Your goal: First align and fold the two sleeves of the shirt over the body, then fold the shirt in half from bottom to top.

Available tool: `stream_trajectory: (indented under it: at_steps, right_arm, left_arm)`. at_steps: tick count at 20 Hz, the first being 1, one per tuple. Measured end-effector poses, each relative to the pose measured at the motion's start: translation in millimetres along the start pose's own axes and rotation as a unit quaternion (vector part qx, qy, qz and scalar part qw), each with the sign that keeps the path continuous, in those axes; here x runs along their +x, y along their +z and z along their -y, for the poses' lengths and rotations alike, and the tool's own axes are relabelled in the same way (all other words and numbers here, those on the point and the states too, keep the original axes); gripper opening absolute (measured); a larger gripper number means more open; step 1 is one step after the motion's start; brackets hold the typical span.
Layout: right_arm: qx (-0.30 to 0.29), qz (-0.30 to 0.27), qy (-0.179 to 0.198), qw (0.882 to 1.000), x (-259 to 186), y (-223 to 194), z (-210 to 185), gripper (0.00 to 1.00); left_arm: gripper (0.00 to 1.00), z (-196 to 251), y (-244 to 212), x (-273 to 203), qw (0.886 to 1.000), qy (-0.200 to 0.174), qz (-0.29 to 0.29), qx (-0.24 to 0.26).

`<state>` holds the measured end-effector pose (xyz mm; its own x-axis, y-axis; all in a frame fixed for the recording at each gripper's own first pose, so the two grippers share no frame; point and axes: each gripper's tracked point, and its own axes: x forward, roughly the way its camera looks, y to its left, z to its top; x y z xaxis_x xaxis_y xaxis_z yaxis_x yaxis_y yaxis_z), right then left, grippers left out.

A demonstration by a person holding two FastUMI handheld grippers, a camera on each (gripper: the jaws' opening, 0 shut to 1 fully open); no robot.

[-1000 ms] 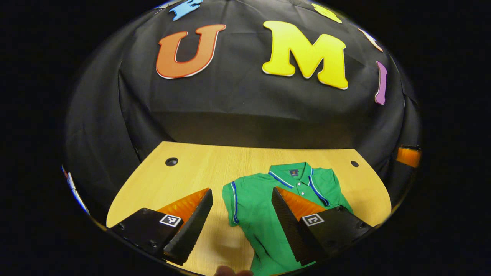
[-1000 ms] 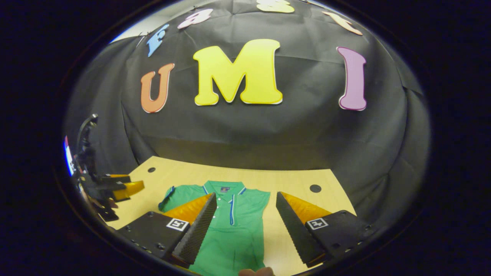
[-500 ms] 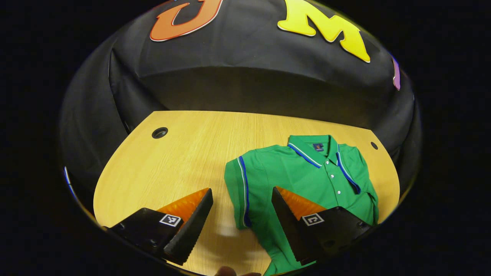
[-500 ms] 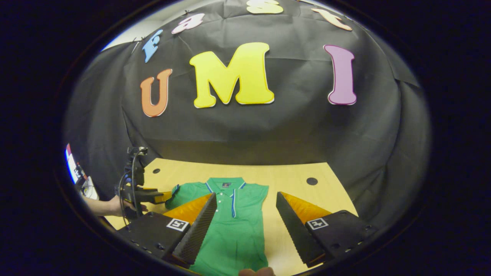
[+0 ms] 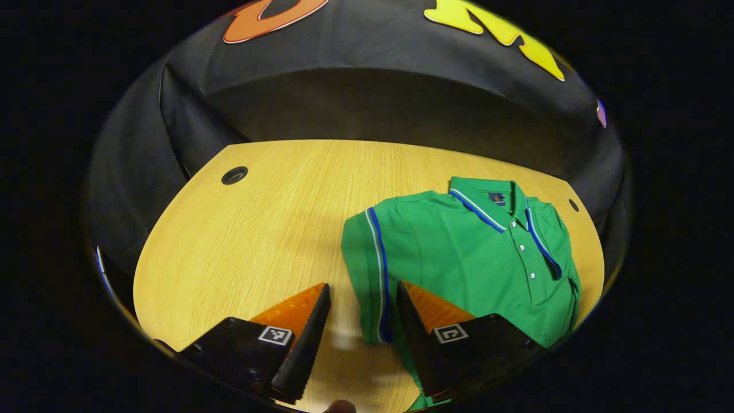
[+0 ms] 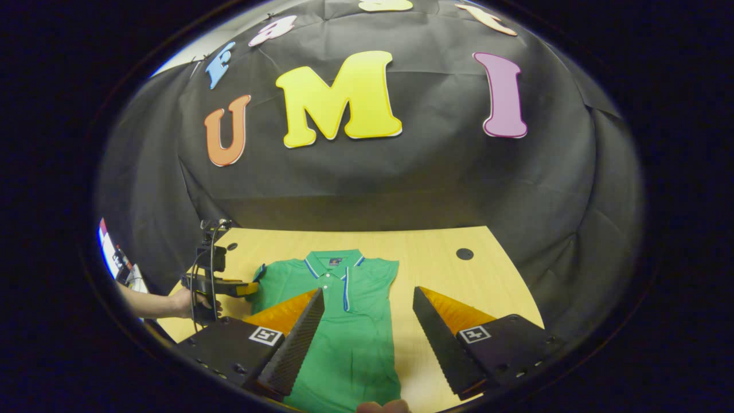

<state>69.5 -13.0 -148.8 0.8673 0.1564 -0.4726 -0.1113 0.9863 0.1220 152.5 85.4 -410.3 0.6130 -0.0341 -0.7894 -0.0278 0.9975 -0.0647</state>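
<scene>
**A:** Left gripper view puts your left gripper [image 5: 358,321] low over the light wooden table [image 5: 258,229], its fingers parted, holding nothing, straddling the striped cuff of the left sleeve [image 5: 375,275]. That sleeve lies out flat at the side of the green polo shirt with blue-and-white trim [image 5: 476,258], which sits toward the table's right half, collar toward the far edge.

**B:** And my right gripper [image 6: 367,338]?

**A:** Also spread and empty, hovering above the shirt's lower body near the front edge. From there the shirt's right side looks already straight-edged, so I judge that sleeve folded, though I can't be certain.

**B:** What could spoil this?

**A:** If you close too deep, you may pinch the body layer beneath the cuff and drag the whole shirt off line. If you close too shallow, the cuff could slip out mid-fold.

**B:** Room to move?

**A:** Plenty of bare table on the shirt's left, out to the round cable hole [image 5: 234,175] at the far left corner. On the right, the shirt lies nearer the table's edge, so you've less margin there.
</scene>
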Motion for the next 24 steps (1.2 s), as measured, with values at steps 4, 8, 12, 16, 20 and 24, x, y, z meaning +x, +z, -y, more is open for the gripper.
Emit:
stream_trajectory:
  at_steps: [4,8,12,16,20,24]
  right_arm:
    - [0.004,-0.002,0.005,1.000,3.3,-7.5,-4.2,0.96]
    - [0.007,-0.003,0.005,1.000,3.5,-12.3,-4.5,0.96]
    - [0.008,-0.006,-0.002,1.000,5.4,-18.8,-1.5,0.96]
    - [0.016,-0.002,0.000,1.000,2.3,-21.3,-1.9,0.96]
    - [0.027,0.003,0.002,1.000,-1.4,-22.5,-0.4,0.96]
    - [0.043,0.010,-0.002,0.999,-10.0,-23.4,7.3,0.96]
  left_arm:
    - [0.57,-1.7,-6.9,3.9,1.000,0.000,-0.011,-0.013]
    - [0.14,-4.3,-6.5,4.7,1.000,-0.002,-0.015,-0.013]
    - [0.04,2.4,0.5,-1.0,1.000,-0.018,-0.015,-0.018]
    - [0.03,10.1,24.7,-16.3,0.999,-0.031,0.002,-0.031]
    - [0.00,35.0,48.5,-36.3,0.998,-0.053,0.016,-0.043]
    - [0.03,65.7,57.7,-44.0,0.997,-0.065,0.015,-0.036]
